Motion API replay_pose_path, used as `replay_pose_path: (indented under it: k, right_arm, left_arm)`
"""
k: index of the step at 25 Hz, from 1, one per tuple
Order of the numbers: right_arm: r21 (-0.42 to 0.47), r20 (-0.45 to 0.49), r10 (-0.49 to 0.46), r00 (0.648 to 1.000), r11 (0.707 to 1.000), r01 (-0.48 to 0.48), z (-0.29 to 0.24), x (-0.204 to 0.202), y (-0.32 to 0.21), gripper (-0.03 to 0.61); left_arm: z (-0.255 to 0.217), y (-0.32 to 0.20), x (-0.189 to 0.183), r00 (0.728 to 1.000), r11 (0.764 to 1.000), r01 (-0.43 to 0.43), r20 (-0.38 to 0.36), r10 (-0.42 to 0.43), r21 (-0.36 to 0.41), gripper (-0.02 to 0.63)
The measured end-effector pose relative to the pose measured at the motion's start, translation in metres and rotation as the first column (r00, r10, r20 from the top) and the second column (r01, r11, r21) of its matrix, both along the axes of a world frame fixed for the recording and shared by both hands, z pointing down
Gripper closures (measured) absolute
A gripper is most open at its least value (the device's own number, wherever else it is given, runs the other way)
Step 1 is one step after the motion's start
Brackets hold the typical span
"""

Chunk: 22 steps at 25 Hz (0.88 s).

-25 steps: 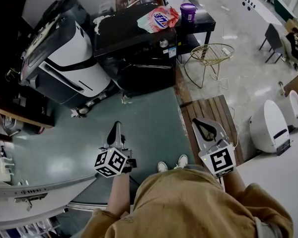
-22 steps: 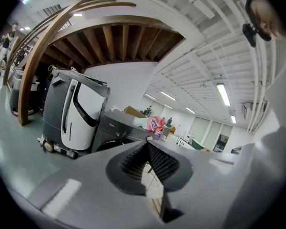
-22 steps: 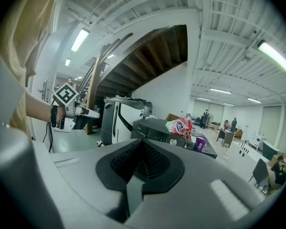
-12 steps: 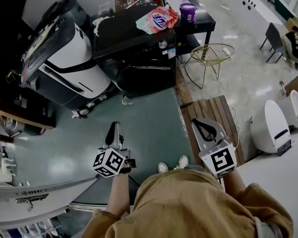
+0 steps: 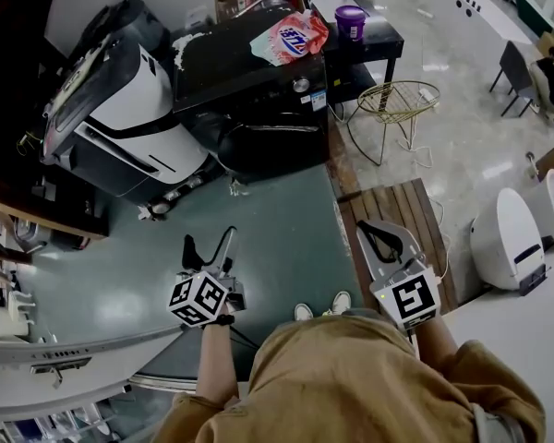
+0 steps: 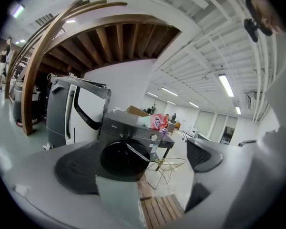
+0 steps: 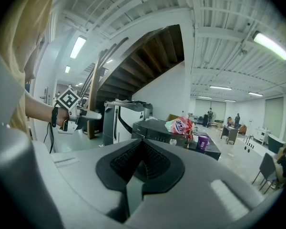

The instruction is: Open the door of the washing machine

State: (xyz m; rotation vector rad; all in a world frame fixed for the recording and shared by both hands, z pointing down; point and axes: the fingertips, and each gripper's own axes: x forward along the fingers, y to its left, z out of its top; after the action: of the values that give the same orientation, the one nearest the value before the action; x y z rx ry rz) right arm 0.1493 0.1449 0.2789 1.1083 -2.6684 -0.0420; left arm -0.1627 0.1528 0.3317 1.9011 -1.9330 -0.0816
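While the door lies well up-frame, the left gripper faces it, fingers just opened, empty; right gripper clenched.

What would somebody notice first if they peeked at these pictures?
Probably the big black washing machine straight ahead, its round door shut, with a bright pink bag on top and a purple cup next to that. Nearer, the left tongs have just been opening, empty, beside the shut right tongs.
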Motion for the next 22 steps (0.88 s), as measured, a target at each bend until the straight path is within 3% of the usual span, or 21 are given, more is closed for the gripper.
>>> replay_pose_path:
  k: [3, 9, 16, 22]
  right_arm:
    - [0.006, 0.009, -0.006, 1.0, 1.0, 0.006, 0.002, 0.011, -0.004, 0.574]
    - [-0.009, -0.005, -0.027, 1.0, 1.0, 0.027, 0.01, 0.021, -0.005, 0.574]
    - [-0.019, -0.016, -0.041, 0.999, 0.999, 0.041, 0.018, 0.009, -0.019, 0.574]
    - [-0.046, -0.054, -0.015, 0.998, 0.999, 0.012, 0.031, -0.009, -0.057, 0.574]
  left_arm:
    - [0.002, -0.001, 0.009, 1.0, 1.0, -0.012, -0.015, 0.012, -0.013, -0.011]
    - [0.003, -0.001, 0.021, 0.997, 1.0, 0.016, -0.082, -0.015, 0.013, -0.012]
    - [0.017, -0.014, 0.017, 0.993, 1.0, 0.008, -0.114, -0.007, 0.004, -0.012]
    - [0.039, -0.059, 0.001, 0.989, 1.0, -0.016, -0.147, 0.012, -0.023, -0.011]
